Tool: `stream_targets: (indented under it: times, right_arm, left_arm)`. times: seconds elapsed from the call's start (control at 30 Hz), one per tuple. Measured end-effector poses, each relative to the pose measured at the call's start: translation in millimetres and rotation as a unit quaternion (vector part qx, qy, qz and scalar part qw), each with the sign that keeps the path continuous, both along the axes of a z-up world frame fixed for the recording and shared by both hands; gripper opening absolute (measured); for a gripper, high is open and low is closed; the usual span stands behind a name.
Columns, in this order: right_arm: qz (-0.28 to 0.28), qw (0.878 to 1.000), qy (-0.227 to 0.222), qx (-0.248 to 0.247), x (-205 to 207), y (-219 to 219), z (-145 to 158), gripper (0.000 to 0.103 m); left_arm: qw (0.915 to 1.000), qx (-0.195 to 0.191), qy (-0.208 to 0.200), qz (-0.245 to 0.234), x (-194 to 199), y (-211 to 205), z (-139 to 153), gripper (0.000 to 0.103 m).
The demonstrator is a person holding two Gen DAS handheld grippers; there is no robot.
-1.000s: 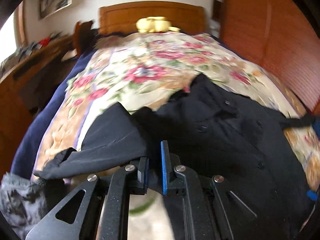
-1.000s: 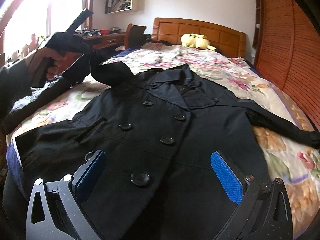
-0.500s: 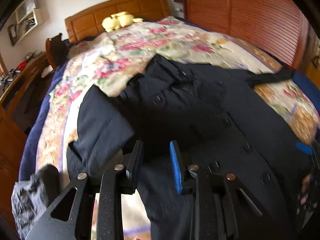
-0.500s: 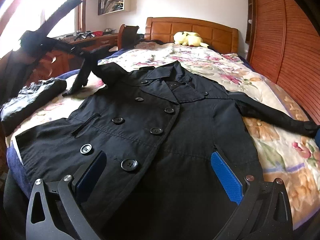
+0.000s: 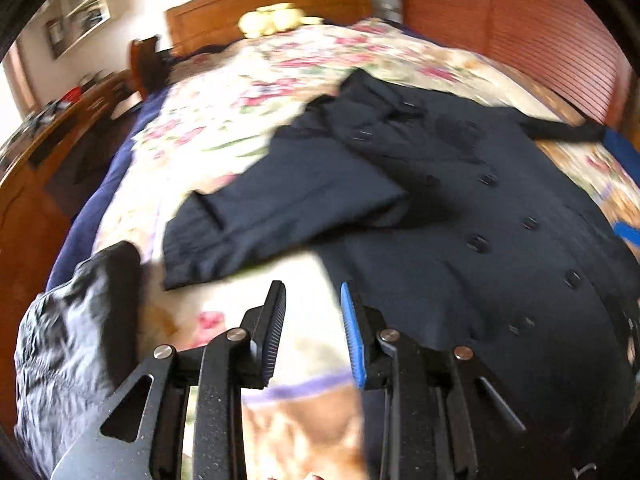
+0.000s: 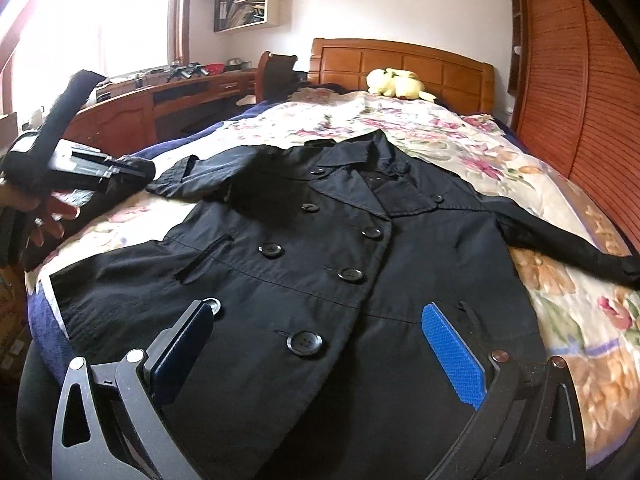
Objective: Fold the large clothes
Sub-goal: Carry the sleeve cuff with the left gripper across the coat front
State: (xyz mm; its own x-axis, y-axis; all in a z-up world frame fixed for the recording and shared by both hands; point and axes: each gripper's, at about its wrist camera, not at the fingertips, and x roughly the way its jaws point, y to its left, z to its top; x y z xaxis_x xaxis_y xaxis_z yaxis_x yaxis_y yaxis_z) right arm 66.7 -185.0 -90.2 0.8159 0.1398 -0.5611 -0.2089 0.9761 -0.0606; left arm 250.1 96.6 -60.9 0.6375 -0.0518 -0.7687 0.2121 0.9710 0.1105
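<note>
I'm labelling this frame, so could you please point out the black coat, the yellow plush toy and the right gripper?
black coat (image 6: 320,280), right wrist view, buttoned front.
yellow plush toy (image 6: 394,83), right wrist view, body.
right gripper (image 6: 320,360), right wrist view, midway between fingertips.

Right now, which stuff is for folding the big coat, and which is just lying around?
For the job:
black coat
its left sleeve, lying on the bedspread
left gripper, open
right gripper, open

Just lying about:
yellow plush toy
flowery bedspread
crumpled dark garment
desk
</note>
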Motion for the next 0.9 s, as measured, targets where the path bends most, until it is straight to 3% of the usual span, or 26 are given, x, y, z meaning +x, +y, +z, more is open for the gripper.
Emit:
stream_targets:
  times: [0.33, 0.57, 0.9]
  right_arm:
    - [0.019, 1.0, 0.011, -0.016, 9, 12, -10, 0.103]
    - [0.014, 0.999, 0.021, -0.022, 17, 12, -13, 0.103]
    - [0.015, 0.999, 0.024, -0.02, 19, 15, -14, 0.103]
  left_arm:
    - [0.995, -0.027, 0.058, 0.077, 68, 70, -56, 0.03]
    - [0.9891, 0.005, 0.091, 0.115, 98, 89, -97, 0.031]
    - [0.9866, -0.043, 0.092, 0.127, 118, 106, -105, 0.033]
